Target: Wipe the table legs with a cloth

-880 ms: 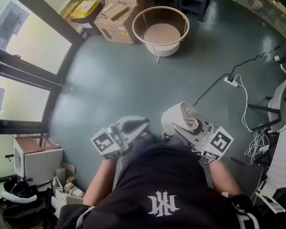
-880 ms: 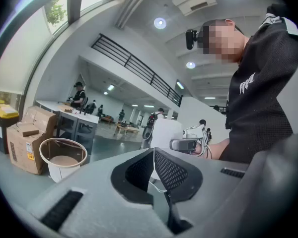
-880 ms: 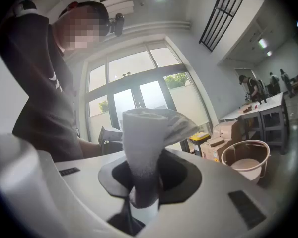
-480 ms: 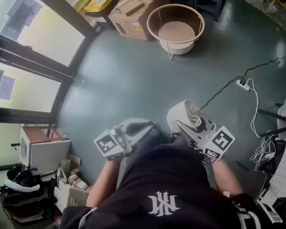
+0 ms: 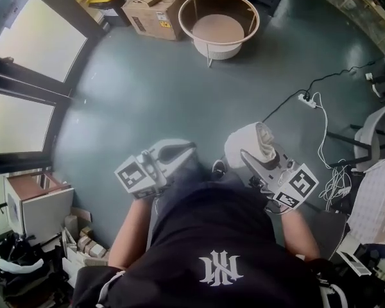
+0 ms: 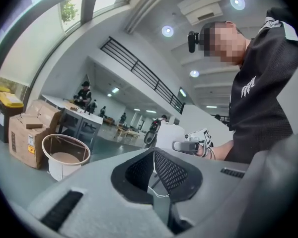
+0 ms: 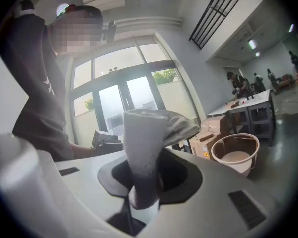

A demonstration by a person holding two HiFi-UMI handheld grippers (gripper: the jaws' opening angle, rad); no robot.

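My right gripper (image 5: 249,158) is shut on a white cloth (image 5: 248,145), held in front of the person's torso. In the right gripper view the cloth (image 7: 141,143) stands up from between the jaws of this gripper (image 7: 139,185) and folds over at the top. My left gripper (image 5: 187,151) is held beside it at the left, with its jaws closed together and nothing between them (image 6: 154,170). A round white table with a wooden rim (image 5: 218,19) stands on thin legs at the far side of the floor, well away from both grippers. It also shows in the gripper views (image 6: 65,156) (image 7: 236,152).
Cardboard boxes (image 5: 155,4) lie left of the round table. A power strip with cables (image 5: 306,99) lies on the grey floor at the right, near a white chair (image 5: 375,130). Windows (image 5: 22,76) run along the left, with a small cabinet (image 5: 35,204) below them.
The head view has swung, so the floor and the round table have shifted in the picture. Both grippers stay in front of the torso, and the cloth stays gripped.
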